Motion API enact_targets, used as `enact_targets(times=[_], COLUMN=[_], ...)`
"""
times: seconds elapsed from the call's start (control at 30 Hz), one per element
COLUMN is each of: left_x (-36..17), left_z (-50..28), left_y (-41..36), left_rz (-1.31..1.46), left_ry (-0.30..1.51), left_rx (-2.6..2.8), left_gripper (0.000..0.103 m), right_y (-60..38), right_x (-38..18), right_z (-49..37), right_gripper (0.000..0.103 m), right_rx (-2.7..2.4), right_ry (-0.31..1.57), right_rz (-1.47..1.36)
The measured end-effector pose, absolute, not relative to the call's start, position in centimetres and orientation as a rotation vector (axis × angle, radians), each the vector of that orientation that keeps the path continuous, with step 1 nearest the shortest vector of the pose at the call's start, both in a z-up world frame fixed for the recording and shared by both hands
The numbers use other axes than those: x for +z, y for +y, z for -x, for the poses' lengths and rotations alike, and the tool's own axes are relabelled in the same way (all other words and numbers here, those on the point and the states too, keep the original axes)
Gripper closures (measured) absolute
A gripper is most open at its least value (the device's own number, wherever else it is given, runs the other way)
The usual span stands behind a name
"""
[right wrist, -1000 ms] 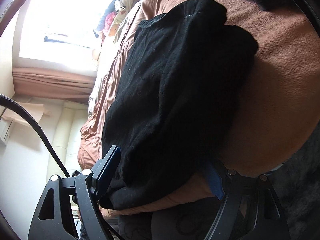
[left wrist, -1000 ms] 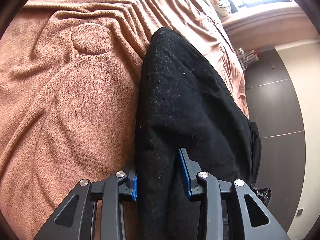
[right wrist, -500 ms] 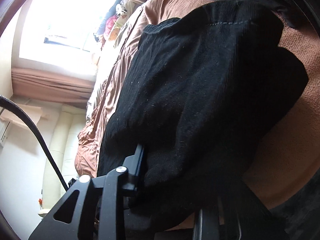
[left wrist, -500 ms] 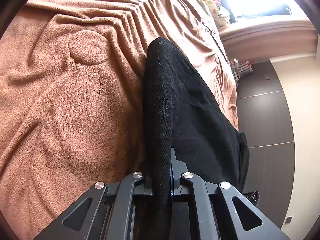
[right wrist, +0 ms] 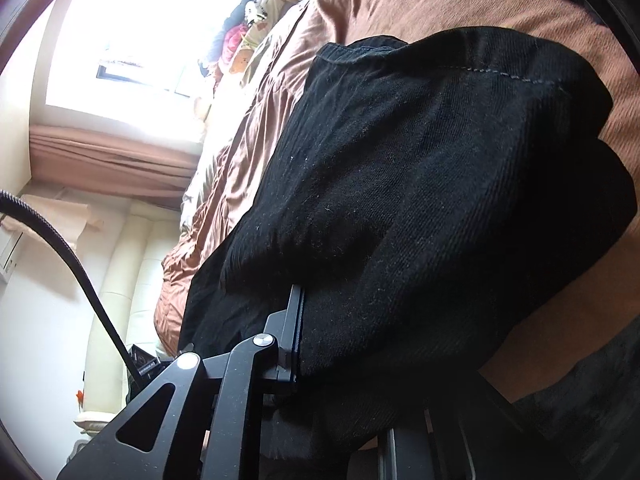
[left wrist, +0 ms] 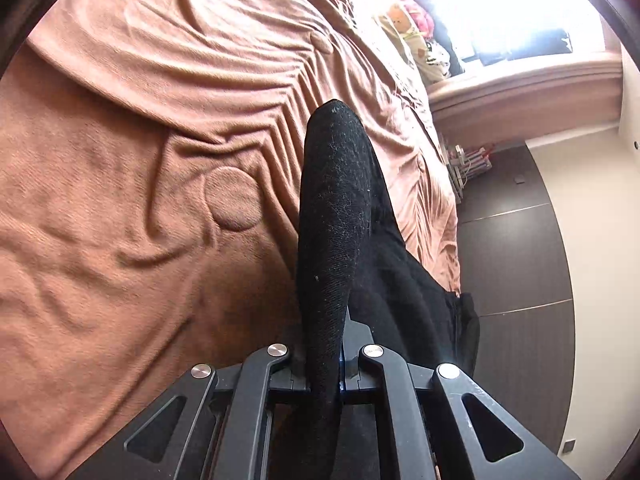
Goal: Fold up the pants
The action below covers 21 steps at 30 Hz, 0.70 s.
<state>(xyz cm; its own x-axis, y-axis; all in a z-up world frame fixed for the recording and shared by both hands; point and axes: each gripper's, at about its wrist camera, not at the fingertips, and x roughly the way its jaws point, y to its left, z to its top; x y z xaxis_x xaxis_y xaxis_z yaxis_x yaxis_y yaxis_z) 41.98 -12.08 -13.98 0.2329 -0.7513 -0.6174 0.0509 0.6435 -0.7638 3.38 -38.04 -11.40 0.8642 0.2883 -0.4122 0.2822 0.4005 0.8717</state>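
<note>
While both black two-finger tools bite into it, a pair of black, lint-flecked knit pants [left wrist: 340, 216] is drawn up off a rumpled terracotta fleece bedspread [left wrist: 132, 208] that covers the bed. Seen from the left wrist, the left gripper [left wrist: 326, 364] has its jaws clenched on a narrow ridge of the dark cloth, which rises from between the fingers [left wrist: 360, 332] as a tall upright fold and drops away to the right toward the bed's edge, where more of the garment hangs over dark wood-look floor panels [left wrist: 516, 264]. A round raised patch [left wrist: 234, 200] in the bedspread lies just left of the fold.

From the right wrist, the right gripper [right wrist: 320, 344] is likewise clamped on the pants [right wrist: 420, 184]; its jaws have just been closing, with a thick bunch of fabric between them. Only its left finger [right wrist: 294, 332] shows, pressed flat against the cloth; the other is buried beneath the draped material. A stitched hem [right wrist: 512, 74] runs across the top of the bundle, which fills most of this view, the terracotta bedspread [right wrist: 400, 4] visible behind it. Stuffed toys [right wrist: 248, 28] sit below a bright window [right wrist: 132, 44], and a black cable [right wrist: 68, 256] curves past a cream padded headboard [right wrist: 124, 280].
</note>
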Motion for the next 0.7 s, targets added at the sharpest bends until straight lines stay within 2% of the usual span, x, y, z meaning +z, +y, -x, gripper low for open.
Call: enact_targets(times=[0.37, 0.7], left_x=[-13.5, -14.2], left_z=[-42.2, -43.4], left_y=[-3.3, 2.7], left_rz=[0.740, 0.735], left_ry=[1.184, 1.169], left_rx=[-0.549, -0.475], left_gripper=[0.095, 0.095], right_y=[-29.0, -26.8], right_x=[-11.1, -9.7], right_z=[-8.1, -13.6], right_gripper=[0.091, 0.091], right_rx=[0.082, 0.165], right_ry=[0.628, 0.690], right_rz=[-1.127, -1.070])
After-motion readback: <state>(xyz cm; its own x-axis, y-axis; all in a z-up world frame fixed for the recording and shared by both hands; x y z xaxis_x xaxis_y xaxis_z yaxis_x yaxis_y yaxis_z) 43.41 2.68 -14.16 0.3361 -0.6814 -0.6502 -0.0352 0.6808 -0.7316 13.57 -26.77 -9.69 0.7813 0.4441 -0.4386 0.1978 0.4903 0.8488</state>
